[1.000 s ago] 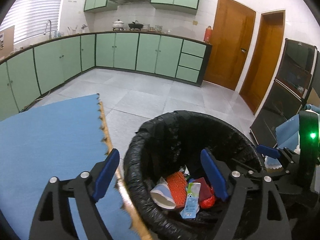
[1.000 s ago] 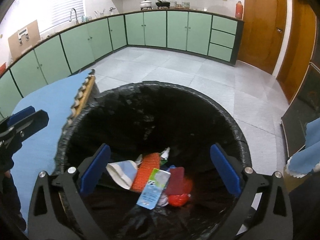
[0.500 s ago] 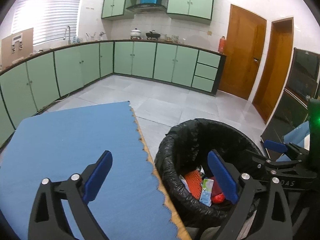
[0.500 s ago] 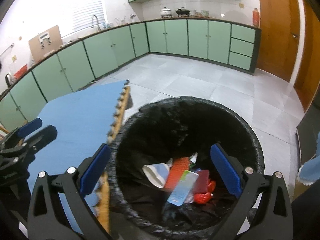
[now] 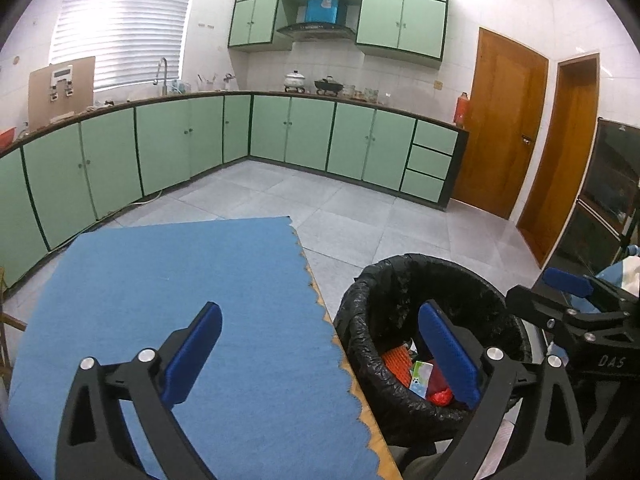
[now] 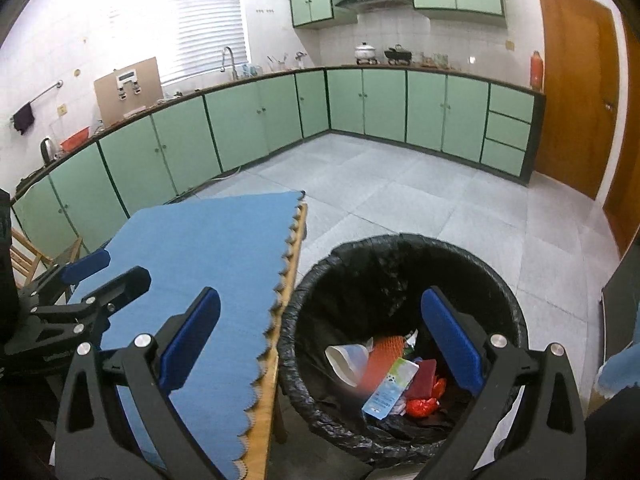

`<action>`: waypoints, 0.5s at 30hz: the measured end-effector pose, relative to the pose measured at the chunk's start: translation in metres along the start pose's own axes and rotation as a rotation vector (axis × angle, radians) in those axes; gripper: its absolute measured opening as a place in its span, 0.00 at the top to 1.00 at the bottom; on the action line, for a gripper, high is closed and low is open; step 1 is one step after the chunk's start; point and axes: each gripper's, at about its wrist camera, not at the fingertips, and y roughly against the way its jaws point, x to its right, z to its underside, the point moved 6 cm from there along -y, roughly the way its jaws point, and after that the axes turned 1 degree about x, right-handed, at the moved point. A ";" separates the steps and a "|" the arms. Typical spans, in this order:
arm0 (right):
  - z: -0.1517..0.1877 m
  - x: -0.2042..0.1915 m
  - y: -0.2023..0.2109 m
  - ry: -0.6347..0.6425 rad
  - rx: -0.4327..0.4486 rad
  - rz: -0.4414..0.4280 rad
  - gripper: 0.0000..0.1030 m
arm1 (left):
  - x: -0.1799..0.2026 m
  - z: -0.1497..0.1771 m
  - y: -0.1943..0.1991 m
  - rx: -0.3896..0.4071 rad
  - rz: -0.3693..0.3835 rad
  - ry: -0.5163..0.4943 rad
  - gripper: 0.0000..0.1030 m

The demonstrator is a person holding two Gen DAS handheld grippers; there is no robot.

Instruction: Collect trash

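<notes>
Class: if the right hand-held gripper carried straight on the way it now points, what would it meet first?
Probably the near rim of the black-lined trash bin, or the edge of the blue table mat beside it. The open right hand-held gripper straddles both; depth is unclear.

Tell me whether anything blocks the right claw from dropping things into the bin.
Nothing visible does. The right claw is open and empty above the bin, whose mouth is uncovered; trash lies at the bottom.

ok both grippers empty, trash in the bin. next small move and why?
Probably hold both back over the blue mat and stop: left gripper and right gripper are open and empty, the wrappers already lie in the black-lined bin, and the visible mat shows no trash.
</notes>
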 end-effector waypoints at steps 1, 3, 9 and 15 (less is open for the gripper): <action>-0.001 -0.002 0.002 0.005 0.003 -0.001 0.05 | -0.001 -0.001 0.003 0.002 -0.005 0.002 0.06; -0.004 -0.007 0.007 0.015 0.011 -0.006 0.05 | -0.004 -0.004 0.011 0.012 -0.013 0.008 0.06; -0.008 -0.021 0.017 0.031 0.029 -0.017 0.05 | -0.008 -0.008 0.033 0.037 -0.036 0.007 0.06; -0.009 -0.032 0.024 0.044 0.038 -0.024 0.05 | -0.008 -0.011 0.046 0.054 -0.047 0.002 0.06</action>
